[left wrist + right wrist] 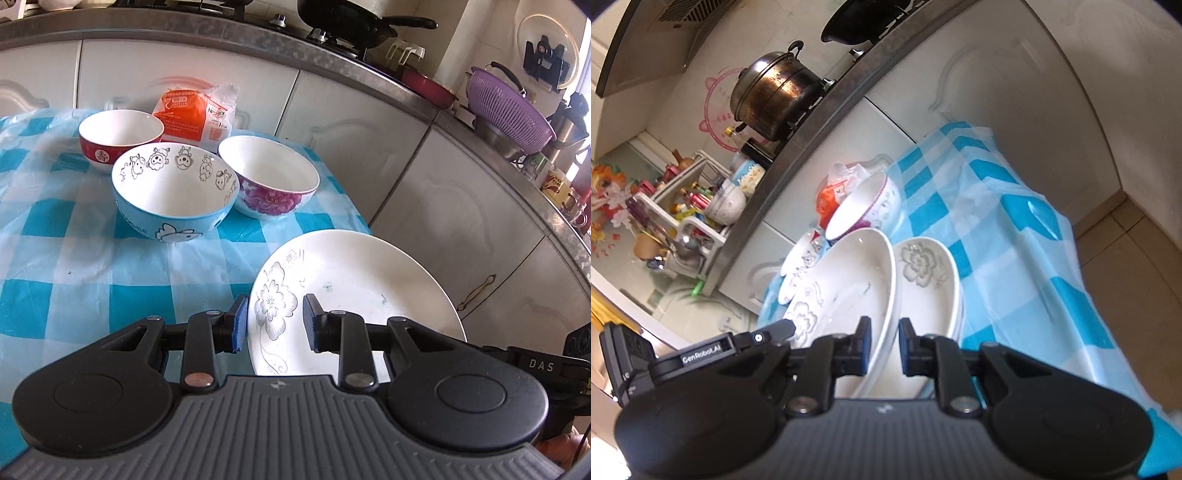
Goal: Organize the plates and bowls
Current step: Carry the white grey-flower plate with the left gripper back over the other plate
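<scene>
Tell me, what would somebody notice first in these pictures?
Probably the big white flower plate, tilted up at the near edge of the blue checked tablecloth and gripped by both tools. Behind it sit three bowls: a blue cartoon bowl in front, a red bowl back left, and a purple flower bowl on the right.

Orange packet (195, 114), purple colander (509, 110), steel pot (772, 96), checked tablecloth (74, 266).

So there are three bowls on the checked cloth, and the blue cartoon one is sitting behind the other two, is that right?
Not quite. The blue bowl sits in front of the red bowl and the purple-flower bowl, nearest the camera, as the left wrist view shows. All three bowls are on the checked cloth.
</scene>
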